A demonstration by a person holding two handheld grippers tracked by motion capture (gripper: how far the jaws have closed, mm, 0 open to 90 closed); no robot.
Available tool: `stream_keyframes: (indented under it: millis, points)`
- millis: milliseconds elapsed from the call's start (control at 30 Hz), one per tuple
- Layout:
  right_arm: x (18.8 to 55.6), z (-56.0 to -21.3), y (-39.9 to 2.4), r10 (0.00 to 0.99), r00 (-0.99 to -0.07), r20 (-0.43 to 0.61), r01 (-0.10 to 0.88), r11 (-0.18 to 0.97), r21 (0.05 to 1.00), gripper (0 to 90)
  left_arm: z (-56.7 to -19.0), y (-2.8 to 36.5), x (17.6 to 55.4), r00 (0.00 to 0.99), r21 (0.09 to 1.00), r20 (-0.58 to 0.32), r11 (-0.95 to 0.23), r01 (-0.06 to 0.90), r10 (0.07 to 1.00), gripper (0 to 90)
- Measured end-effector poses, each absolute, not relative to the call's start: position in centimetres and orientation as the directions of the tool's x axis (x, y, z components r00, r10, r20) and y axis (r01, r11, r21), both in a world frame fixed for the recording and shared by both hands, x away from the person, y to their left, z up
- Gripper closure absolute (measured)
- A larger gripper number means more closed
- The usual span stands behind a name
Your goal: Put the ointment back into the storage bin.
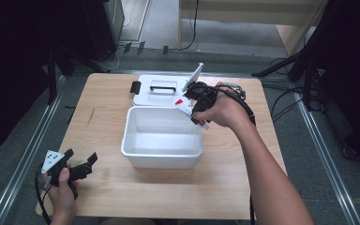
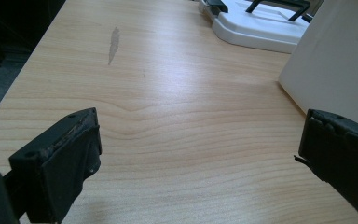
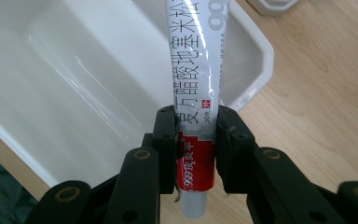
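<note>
Ointment tube (image 3: 193,116) is being held clamped in my right gripper (image 1: 198,104) over the open white bin's (image 1: 136,154) far right corner, so I am judging placement underway, needing lowering and release, while my left gripper (image 1: 72,167) is idling open.

1. The tube (image 3: 195,88) was white with a red band near its capped end and dark printed characters along its length. It was clamped between the fingers (image 3: 164,140) of the right gripper (image 1: 198,104), over the near right corner of the box.
2. The box (image 1: 161,154) was a white rectangular bin, open and empty, upright at the middle of the table (image 1: 178,192).
3. The lid (image 1: 145,96), white with a black handle, lay flat just behind the box.
</note>
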State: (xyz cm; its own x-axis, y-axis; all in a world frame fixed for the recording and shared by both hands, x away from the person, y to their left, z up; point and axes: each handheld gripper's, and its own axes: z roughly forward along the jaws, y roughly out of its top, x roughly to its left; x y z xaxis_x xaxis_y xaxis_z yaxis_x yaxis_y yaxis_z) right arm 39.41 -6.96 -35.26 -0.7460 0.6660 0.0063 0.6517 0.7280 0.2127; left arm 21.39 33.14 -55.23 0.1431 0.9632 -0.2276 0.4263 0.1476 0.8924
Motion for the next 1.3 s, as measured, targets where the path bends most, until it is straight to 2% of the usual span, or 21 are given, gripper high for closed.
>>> stream_keyframes:
  millis: [300, 333, 400, 500, 533, 567, 867, 1300]
  points:
    - [39.0, -35.9, -5.8, 0.518, -0.856, 0.000, 0.502, 0.830, 0.243, 72.5, -55.2, 33.2, 21.4, 0.144, 0.892, -0.228, 0.148, 0.427, 0.963, 0.0]
    - [38.8, -36.1, -5.5, 0.451, -0.892, -0.013, 0.432, 0.863, 0.261, 72.4, -55.2, 33.2, 21.4, 0.144, 0.892, -0.228, 0.148, 0.427, 0.963, 0.0]
    - [38.7, -36.2, -5.4, 0.433, -0.901, -0.010, 0.415, 0.870, 0.264, 72.5, -55.2, 33.2, 21.4, 0.144, 0.892, -0.228, 0.147, 0.427, 0.963, 0.0]
    - [38.3, -36.7, -4.8, 0.287, -0.958, -0.016, 0.273, 0.925, 0.265, 72.4, -55.2, 33.2, 21.4, 0.144, 0.892, -0.229, 0.148, 0.427, 0.963, 0.0]
    - [38.3, -36.7, -4.8, 0.287, -0.958, -0.016, 0.273, 0.925, 0.265, 72.4, -55.2, 33.2, 21.4, 0.144, 0.892, -0.229, 0.148, 0.427, 0.963, 0.0]
    - [38.1, -37.1, -4.6, 0.238, -0.971, -0.020, 0.225, 0.940, 0.258, 72.4, -55.2, 33.2, 21.4, 0.144, 0.892, -0.229, 0.148, 0.427, 0.963, 0.0]
    - [38.0, -38.3, -4.4, 0.144, -0.989, -0.031, 0.132, 0.961, 0.241, 72.4, -55.2, 33.2, 21.4, 0.144, 0.892, -0.232, 0.151, 0.426, 0.962, 0.0]
    - [37.7, -39.7, -4.5, 0.093, -0.995, -0.036, 0.083, 0.970, 0.229, 72.2, -55.2, 33.1, 21.4, 0.144, 0.893, -0.228, 0.148, 0.426, 0.963, 0.0]
